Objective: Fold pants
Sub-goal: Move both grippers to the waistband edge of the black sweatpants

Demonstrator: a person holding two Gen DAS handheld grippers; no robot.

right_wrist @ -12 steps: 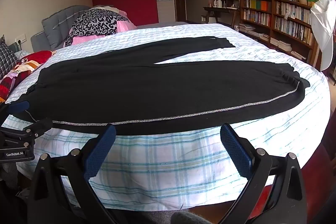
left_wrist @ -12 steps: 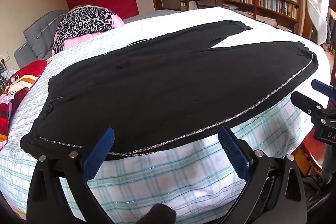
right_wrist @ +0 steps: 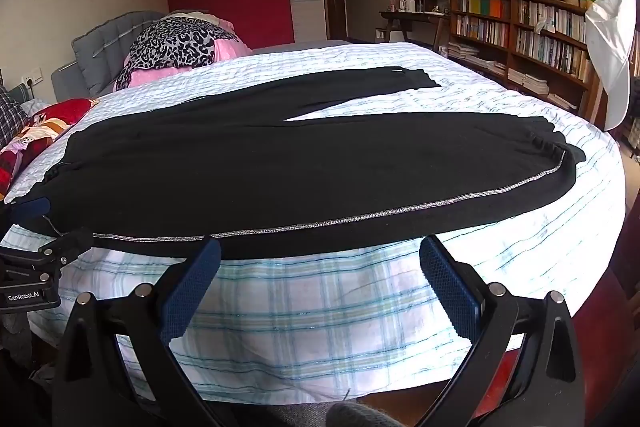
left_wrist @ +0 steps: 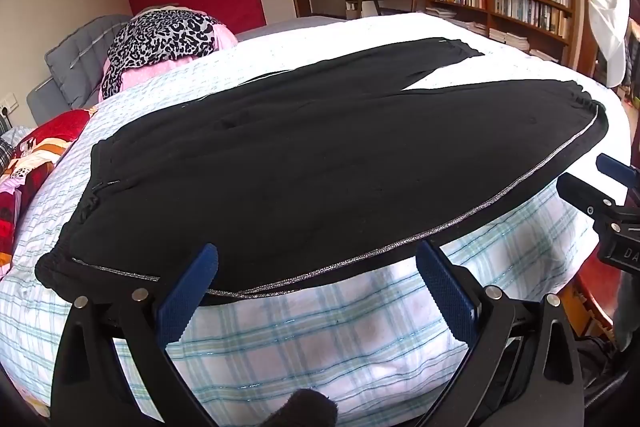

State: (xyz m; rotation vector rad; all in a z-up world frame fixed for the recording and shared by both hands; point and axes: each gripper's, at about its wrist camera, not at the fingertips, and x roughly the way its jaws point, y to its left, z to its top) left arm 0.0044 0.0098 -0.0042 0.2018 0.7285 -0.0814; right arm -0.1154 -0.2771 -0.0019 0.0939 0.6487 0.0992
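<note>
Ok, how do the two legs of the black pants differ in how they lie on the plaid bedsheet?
The near leg of the black pants runs along the bed's front edge and shows a silver side stripe; the far leg shows no such stripe. The near leg ends in a gathered cuff; the far leg's end looks flat. The legs spread apart in a V. Both lie flat on the plaid bedsheet, ungripped.
</note>
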